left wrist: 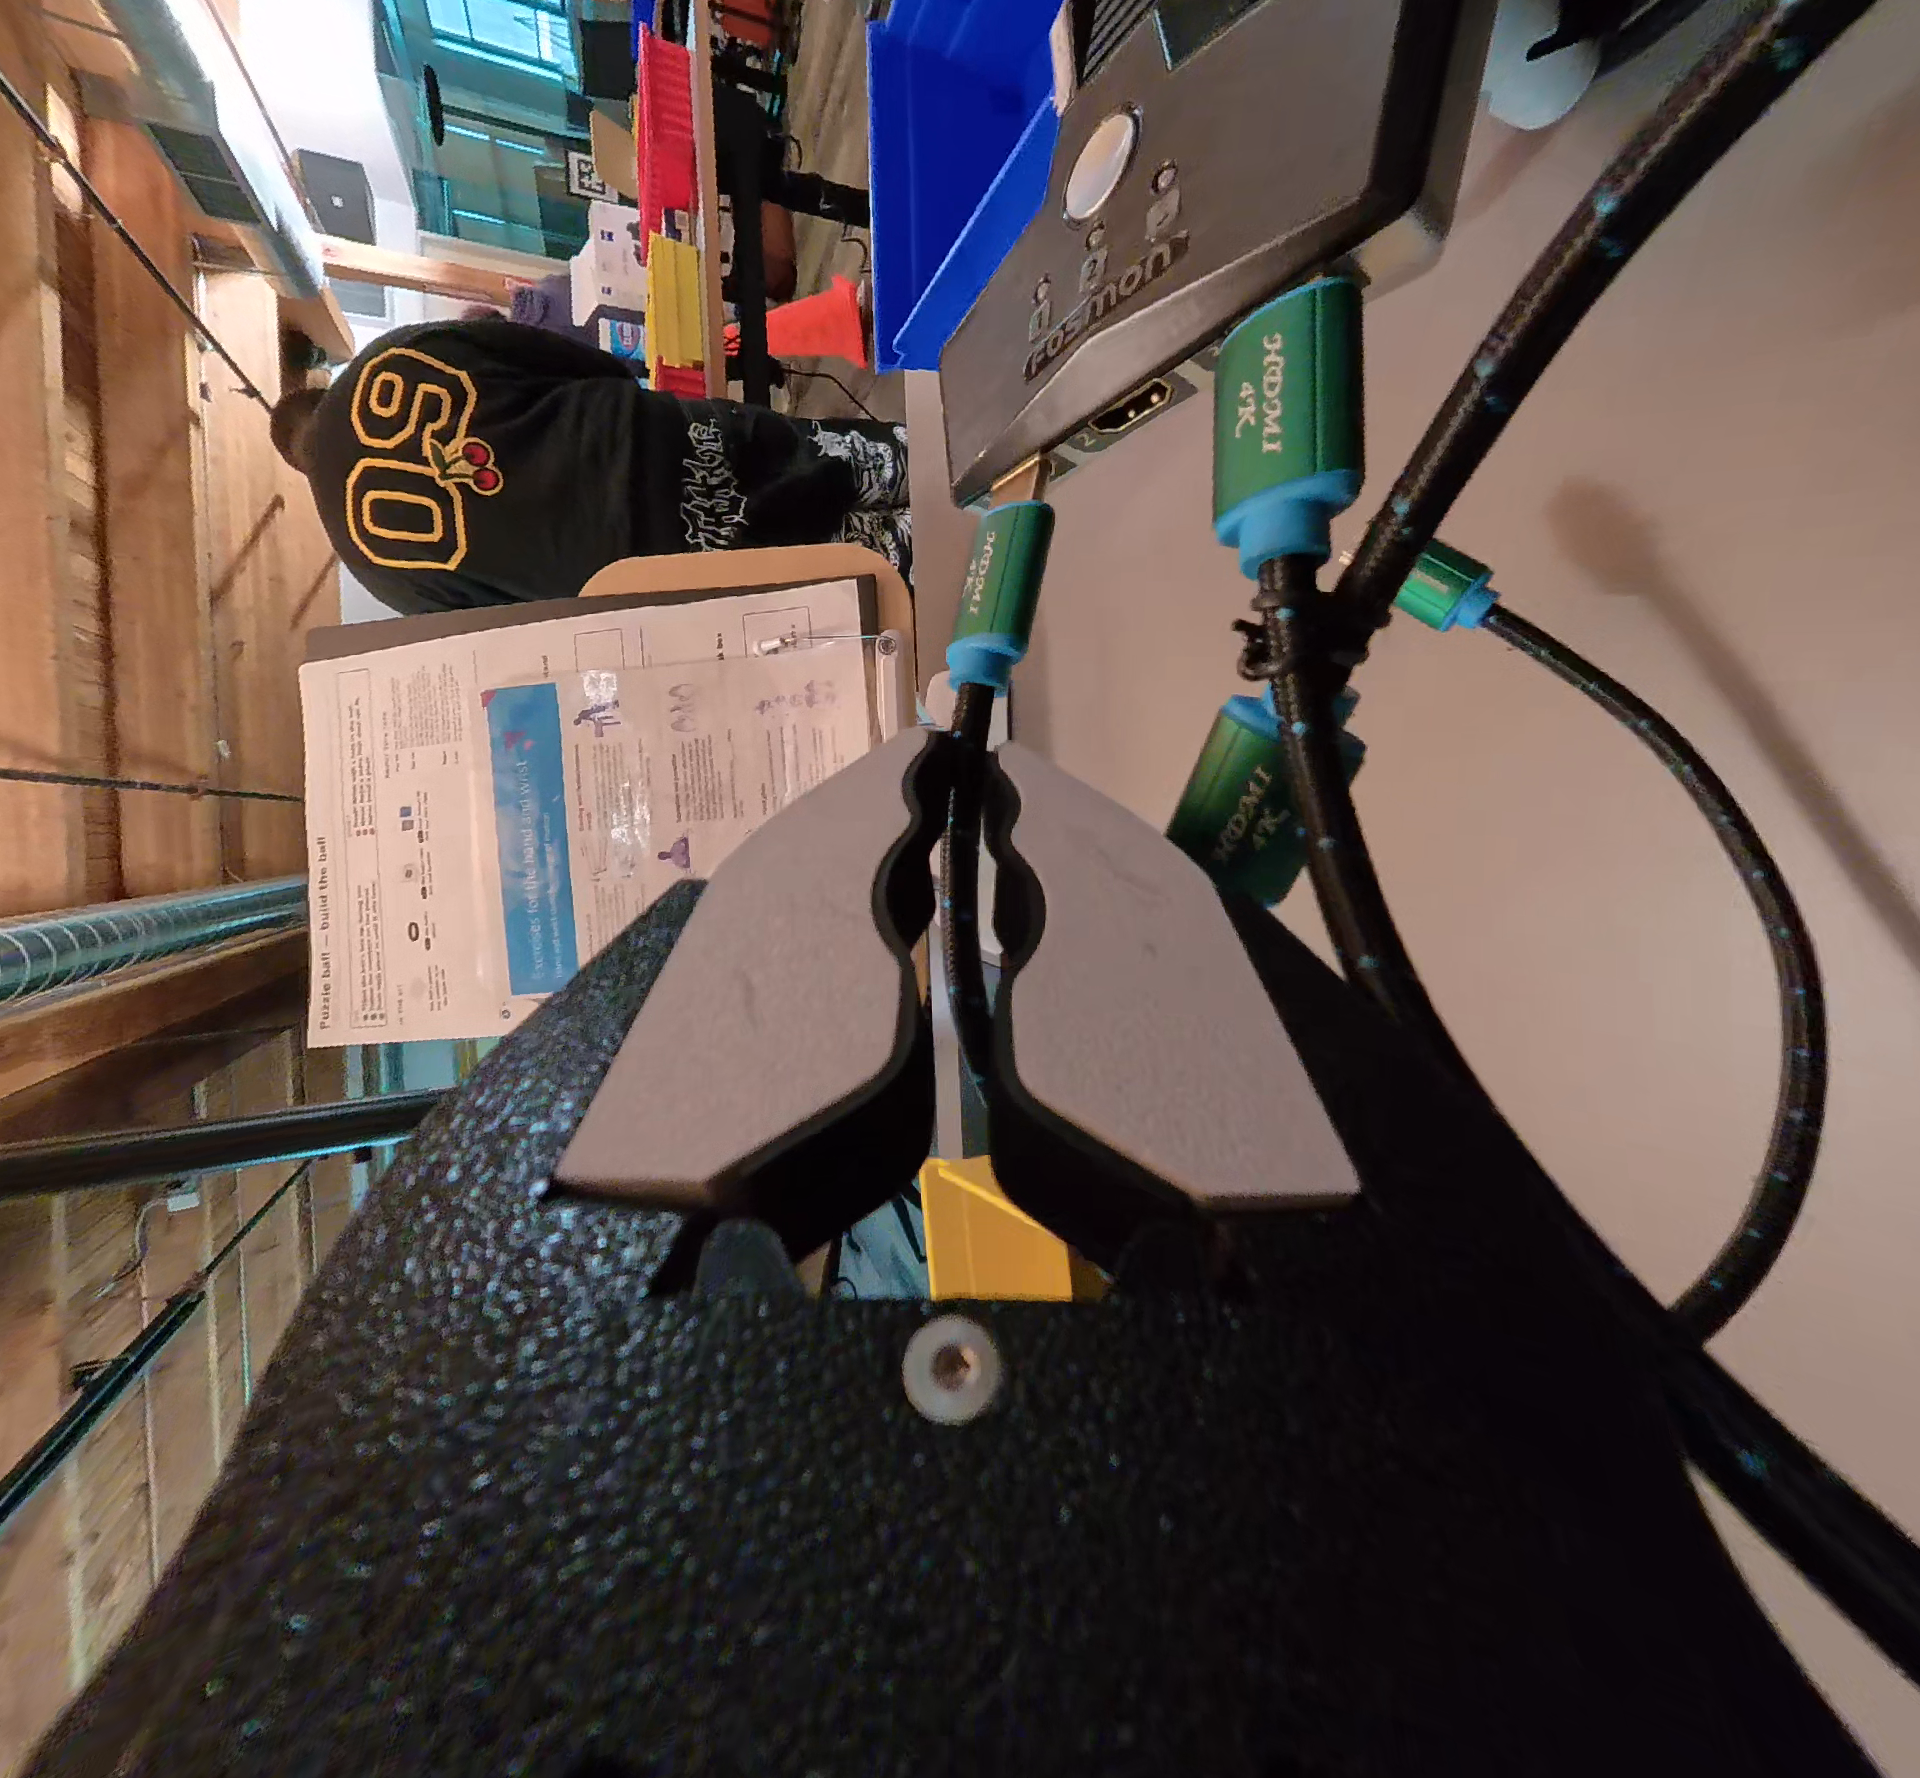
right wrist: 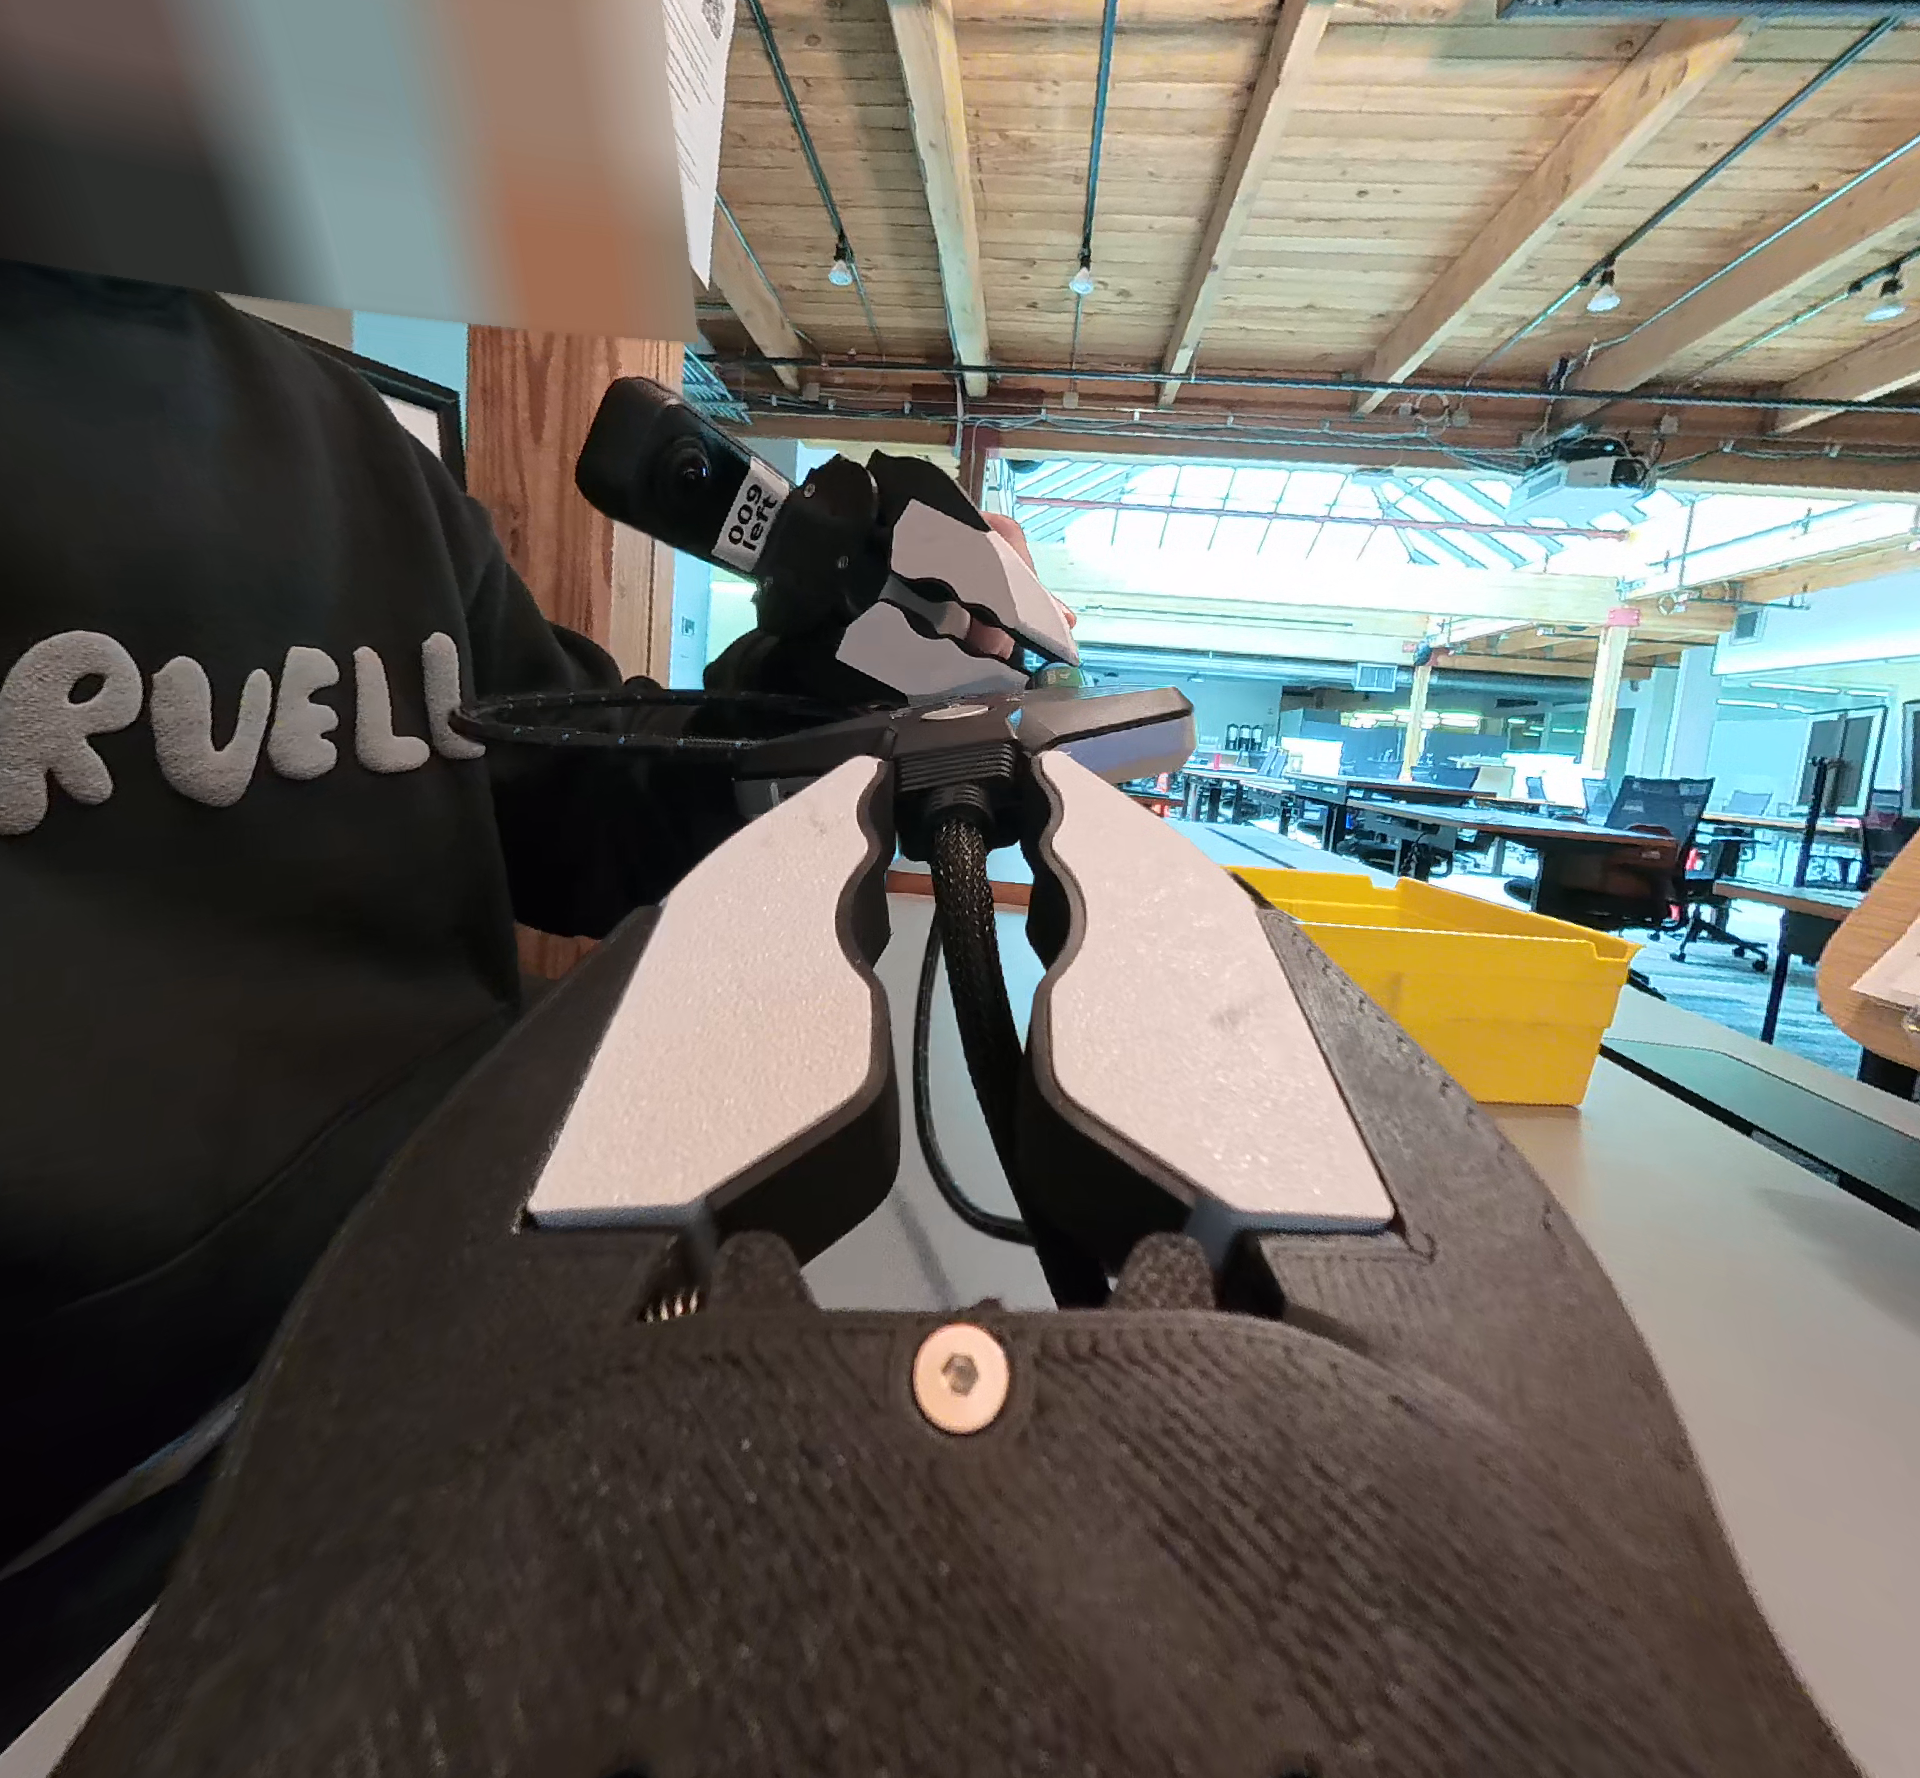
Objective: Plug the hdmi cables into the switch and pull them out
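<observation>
Left wrist view: the switch (left wrist: 1236, 170), a dark box with a round silver button, is sitting on the pale table (left wrist: 1558, 793), rotated sideways in frame. One green HDMI plug (left wrist: 1288, 424) is sitting fully in a port along its edge. A second green plug (left wrist: 1000, 585) is showing its gold tip at the end port, only partly seated. The port between them is lying open. The left gripper (left wrist: 961, 772) is pinching the braided black cable (left wrist: 961, 897) just behind that second plug. Two loose green plugs (left wrist: 1247, 814) are lying beside the looped cables. A blue bin (left wrist: 966, 97) is standing just beyond the switch, and a clipboard with printed sheets (left wrist: 582, 793) is leaning nearby.

Right wrist view: the right gripper (right wrist: 956, 778) is clamping the black ribbed connector (right wrist: 956, 762) at the switch's (right wrist: 1101, 726) near edge, its thick braided lead (right wrist: 977, 980) running back between the fingers. The left gripper (right wrist: 961, 627) is hovering just behind the switch. A yellow bin (right wrist: 1455, 980) is resting on the table to the right.
</observation>
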Motion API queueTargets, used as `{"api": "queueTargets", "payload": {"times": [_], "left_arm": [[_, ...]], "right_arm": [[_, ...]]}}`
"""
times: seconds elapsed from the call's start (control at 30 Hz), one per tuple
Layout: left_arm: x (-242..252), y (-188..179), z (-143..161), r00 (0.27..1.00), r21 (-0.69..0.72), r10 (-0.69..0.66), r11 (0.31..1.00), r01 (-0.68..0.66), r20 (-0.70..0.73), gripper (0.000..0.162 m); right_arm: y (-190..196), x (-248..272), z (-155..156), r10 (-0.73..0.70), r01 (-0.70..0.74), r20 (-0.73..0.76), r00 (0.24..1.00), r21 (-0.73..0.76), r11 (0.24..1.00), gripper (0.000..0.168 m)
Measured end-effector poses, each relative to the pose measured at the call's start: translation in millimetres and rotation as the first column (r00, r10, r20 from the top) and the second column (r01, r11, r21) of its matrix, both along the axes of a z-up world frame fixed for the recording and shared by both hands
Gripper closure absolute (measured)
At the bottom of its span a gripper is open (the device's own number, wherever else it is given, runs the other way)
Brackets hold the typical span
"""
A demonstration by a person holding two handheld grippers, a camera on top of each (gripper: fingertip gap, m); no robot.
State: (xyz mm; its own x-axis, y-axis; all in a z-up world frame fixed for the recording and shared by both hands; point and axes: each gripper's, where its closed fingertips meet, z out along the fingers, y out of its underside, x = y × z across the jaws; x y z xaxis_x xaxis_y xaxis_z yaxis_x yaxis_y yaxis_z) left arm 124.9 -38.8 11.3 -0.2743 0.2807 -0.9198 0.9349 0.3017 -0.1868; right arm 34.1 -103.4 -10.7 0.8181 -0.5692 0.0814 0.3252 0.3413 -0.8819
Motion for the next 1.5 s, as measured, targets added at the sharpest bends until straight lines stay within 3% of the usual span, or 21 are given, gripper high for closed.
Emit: {"api": "queueTargets", "payload": {"times": [0.53,0.77,0.97,1.13,1.3,1.5], "left_arm": [[5,1,-11,0.997,0.068,0.044,0.997,-0.048,0.061,0.156],[-1,7,-16,0.967,0.124,0.012,0.992,0.020,-0.255,0.156],[-6,15,-19,0.940,0.194,0.004,0.979,0.066,-0.341,0.156],[-11,22,-24,0.859,0.268,0.021,0.954,0.136,-0.511,0.156],[-13,25,-26,0.804,0.295,0.020,0.935,0.195,-0.594,0.153],[-24,23,-25,0.620,0.264,0.025,0.918,0.297,-0.784,0.148]], "right_arm": [[0,5,-3,-0.028,0.028,-0.022,0.999,-0.018,0.999,0.145],[5,2,-4,-0.001,0.001,-0.015,1.000,-0.029,1.000,0.145],[12,-1,-6,0.014,-0.014,0.001,1.000,-0.060,0.998,0.145],[17,-3,-9,0.029,-0.028,0.008,1.000,-0.086,0.996,0.145],[20,-4,-11,0.030,-0.029,0.013,0.999,-0.108,0.994,0.145],[24,-6,-12,0.049,-0.046,0.021,0.999,-0.120,0.992,0.145]]}}
